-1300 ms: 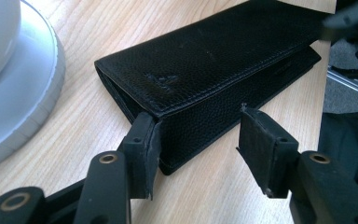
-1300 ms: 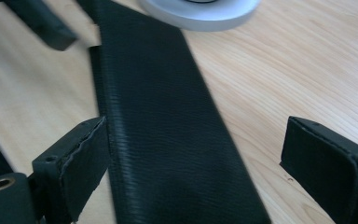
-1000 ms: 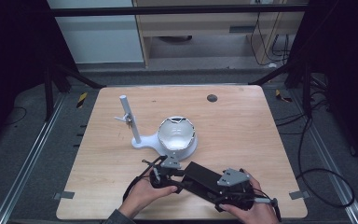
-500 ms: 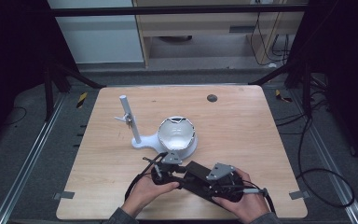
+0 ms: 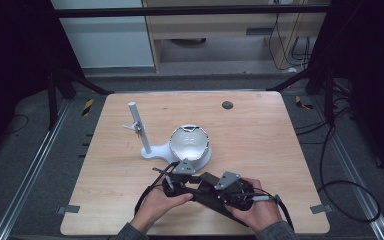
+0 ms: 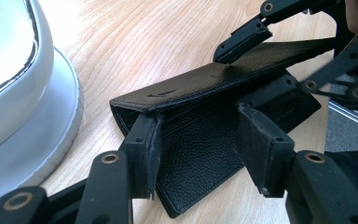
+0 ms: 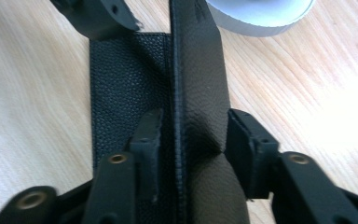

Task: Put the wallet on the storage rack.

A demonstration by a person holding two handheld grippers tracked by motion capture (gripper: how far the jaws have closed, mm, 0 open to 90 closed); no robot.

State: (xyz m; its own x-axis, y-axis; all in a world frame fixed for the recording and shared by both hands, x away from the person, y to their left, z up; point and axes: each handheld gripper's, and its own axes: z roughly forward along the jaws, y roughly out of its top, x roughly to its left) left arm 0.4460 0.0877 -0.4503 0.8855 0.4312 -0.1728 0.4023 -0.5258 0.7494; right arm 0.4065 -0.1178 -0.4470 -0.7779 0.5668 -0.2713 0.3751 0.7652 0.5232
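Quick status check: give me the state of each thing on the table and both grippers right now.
Wallet: half open, lower flap flat on table, upper flap lifted.
Left gripper: jaws astride the lower flap, grip unclear.
Right gripper: jaws just closing around the raised flap.
White bowl: upright on its stand.
Stand post: upright.

Wooden table (image 5: 280, 150), grey floor (image 5: 30, 150), possibly cabinets (image 5: 220, 30) behind.

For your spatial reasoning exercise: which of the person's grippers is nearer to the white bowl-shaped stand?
Left. The left gripper sits just in front of the white stand, by its base; the right gripper lies farther back towards the person, on the black wallet.
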